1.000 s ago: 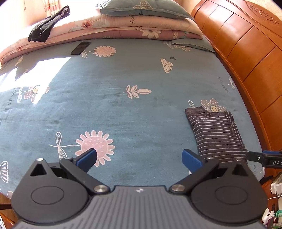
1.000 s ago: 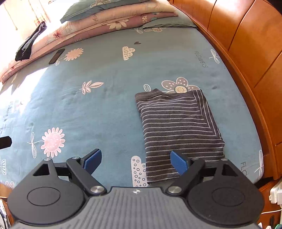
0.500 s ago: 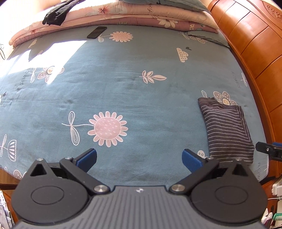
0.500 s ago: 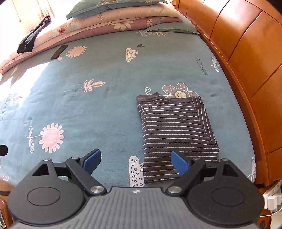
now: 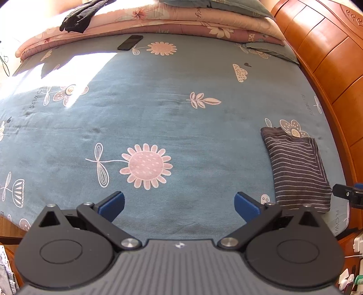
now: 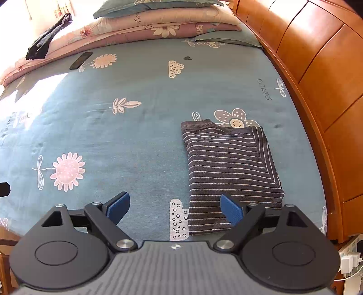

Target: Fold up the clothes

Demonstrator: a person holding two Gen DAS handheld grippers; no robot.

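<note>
A wide bed [image 5: 158, 118] covered in a blue-grey sheet printed with pink flowers, leaves and clouds carries everything here. The folded dark grey garment with thin white stripes [image 6: 229, 168] lies flat as a neat rectangle near the bed's near right corner, close to the edge that runs along the orange-brown wooden panelled board [image 6: 317, 74]; in the left wrist view the same garment [image 5: 297, 170] sits at the far right of the sheet. Its ribbed band faces the far edge and covers part of a grey printed flower.

The left gripper [image 5: 179, 202] hovers over bare sheet at the near edge, its 2 blue-padded fingers [image 5: 112, 203] spread wide with nothing between them. The right gripper [image 6: 174, 205] also stands wide open and holds nothing; its right finger [image 6: 231, 210] shows in front of the garment's near end, though whether it touches the cloth cannot be told.

The word "FLOWERS" is printed on the sheet in several places: near the right edge [image 6: 263, 89], near the left edge [image 5: 31, 99], and by the near right corner [image 5: 339, 222].

Along the far edge lie folded pink and mauve floral quilts [image 6: 158, 27] with a grey-green pillow on top. A black cloth [image 5: 79, 14] is draped over the quilts at the far left corner, and a slim black rectangular device [image 5: 130, 42] lies on the sheet just in front of them.
</note>
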